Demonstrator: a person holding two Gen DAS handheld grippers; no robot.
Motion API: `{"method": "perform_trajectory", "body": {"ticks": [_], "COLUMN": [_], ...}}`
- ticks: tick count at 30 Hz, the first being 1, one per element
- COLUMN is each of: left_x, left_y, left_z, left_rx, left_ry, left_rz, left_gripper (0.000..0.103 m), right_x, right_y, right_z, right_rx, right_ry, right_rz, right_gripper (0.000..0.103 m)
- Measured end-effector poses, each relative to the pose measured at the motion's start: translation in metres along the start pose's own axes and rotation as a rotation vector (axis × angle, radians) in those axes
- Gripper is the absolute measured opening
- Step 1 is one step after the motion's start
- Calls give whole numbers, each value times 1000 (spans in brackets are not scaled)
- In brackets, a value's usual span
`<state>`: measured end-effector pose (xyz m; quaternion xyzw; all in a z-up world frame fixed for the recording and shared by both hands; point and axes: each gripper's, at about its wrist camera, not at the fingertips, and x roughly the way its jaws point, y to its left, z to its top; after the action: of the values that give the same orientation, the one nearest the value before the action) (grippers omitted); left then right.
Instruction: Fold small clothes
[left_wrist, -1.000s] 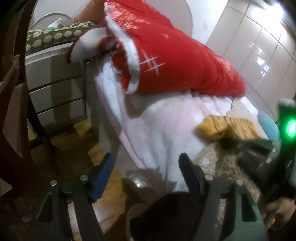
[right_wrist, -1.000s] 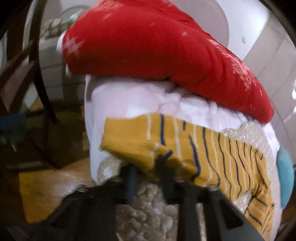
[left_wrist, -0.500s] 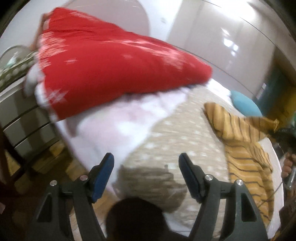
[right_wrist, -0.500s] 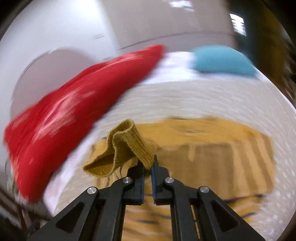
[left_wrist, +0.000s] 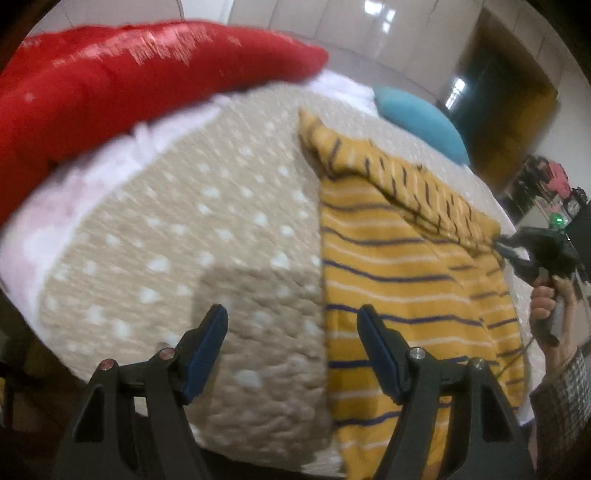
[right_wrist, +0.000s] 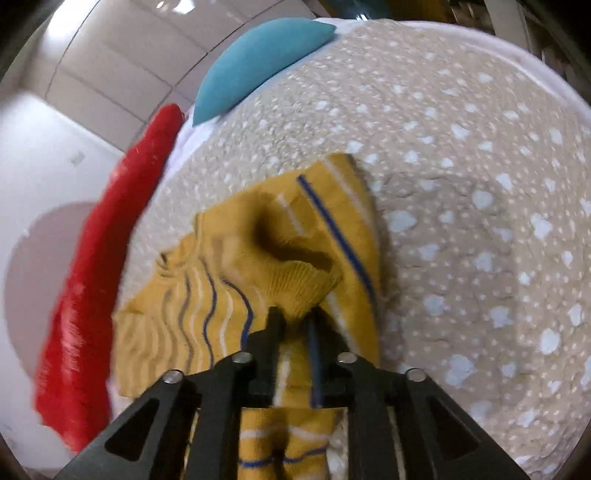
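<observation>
On the left, the left gripper (left_wrist: 291, 345) stands wide open and holds nothing, just above the bed (left_wrist: 207, 229), probably ready to take the near edge. To the right lies the yellow striped garment (left_wrist: 402, 291). The right gripper (right_wrist: 293, 321) is closed on its sleeve cuff (right_wrist: 299, 284), drawing it across the body to fold.

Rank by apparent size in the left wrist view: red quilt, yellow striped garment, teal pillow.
1. Red quilt and yellow striped garment: similar frame area; not ranking them, since the garment is nearer the camera.
2. Teal pillow: clearly smallest, though farthest away.
</observation>
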<state>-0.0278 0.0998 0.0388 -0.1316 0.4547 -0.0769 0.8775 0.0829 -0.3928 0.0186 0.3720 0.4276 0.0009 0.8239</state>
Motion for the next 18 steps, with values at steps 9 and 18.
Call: {"method": "perform_trajectory", "body": {"ticks": [9,18], "left_x": [18,12], "left_y": [-20,-40], "left_z": [-12,-34], "left_rx": [41,77], "left_ry": [16,66], "left_rz": [1,-180], "left_gripper": [86,53], "right_x": [-76,-82], "right_y": [-29,-30], "right_z": [-5,-136], "right_rx": [-84,-325], "right_ry": [-25,185], "right_rz": [27,68], "right_gripper": [41,43]}}
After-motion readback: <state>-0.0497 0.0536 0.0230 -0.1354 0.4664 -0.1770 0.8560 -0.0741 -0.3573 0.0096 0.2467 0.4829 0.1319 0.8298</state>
